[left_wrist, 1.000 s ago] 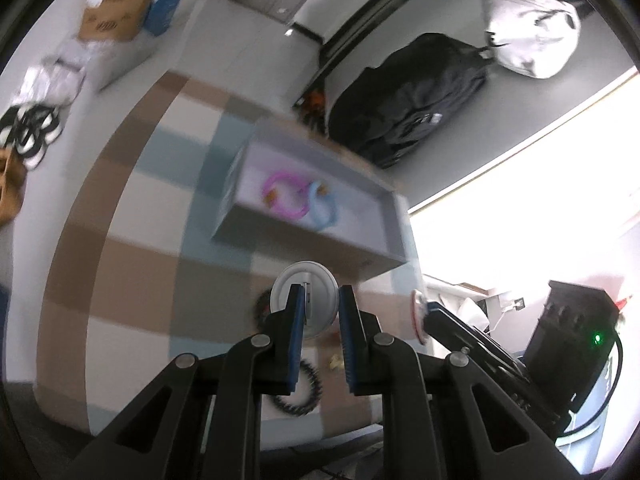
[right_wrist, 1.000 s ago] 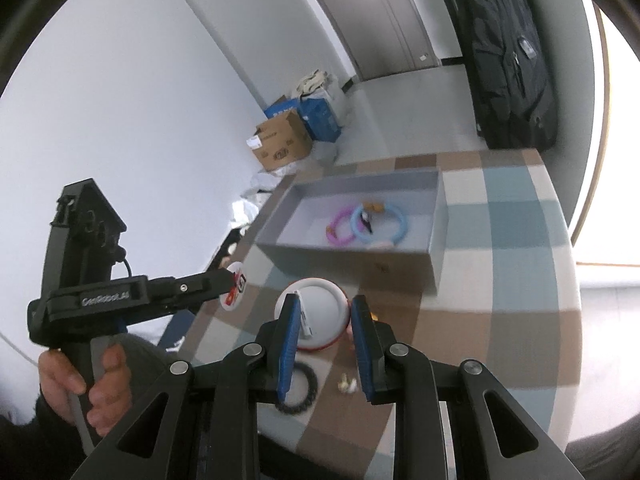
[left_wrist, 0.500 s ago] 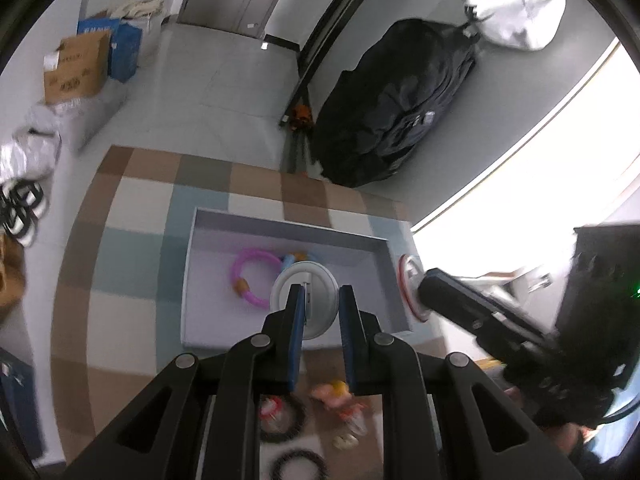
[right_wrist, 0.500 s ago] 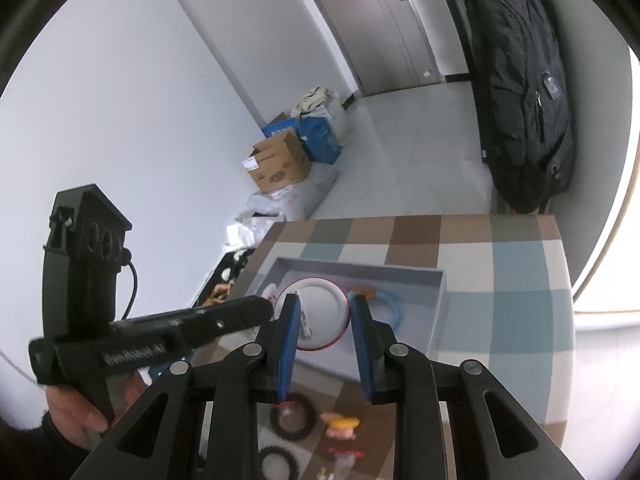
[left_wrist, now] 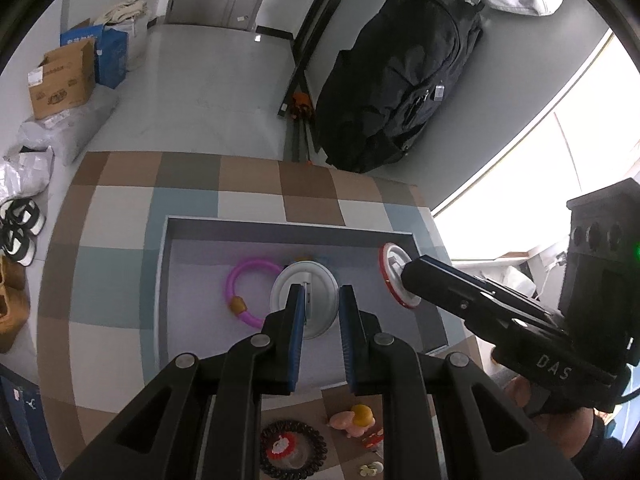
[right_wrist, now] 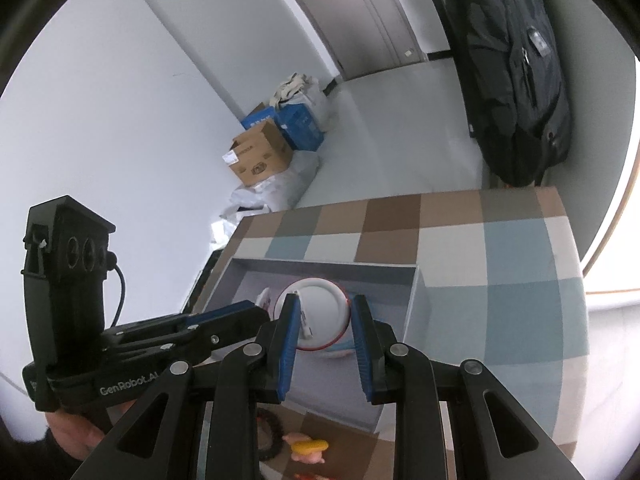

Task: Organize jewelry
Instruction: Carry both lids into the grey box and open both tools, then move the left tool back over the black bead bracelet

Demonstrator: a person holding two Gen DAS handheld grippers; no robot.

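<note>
- Both grippers have travelled from the near side of the checked table (left_wrist: pixel 120 208) toward the grey tray (left_wrist: pixel 280 226).
- Left gripper (left_wrist: pixel 319 322): earlier above the black hair ties, short of the tray; now over the tray floor, just right of the pink bracelet (left_wrist: pixel 244 296).
- Right gripper (right_wrist: pixel 326 332): earlier before the tray's near wall; now over the tray's right part. Its jaws have just been opening slightly.
- Black spiral hair tie (left_wrist: pixel 294 450) and pink figure (left_wrist: pixel 352 420) now lie nearer than the left gripper's fingertips.
</note>
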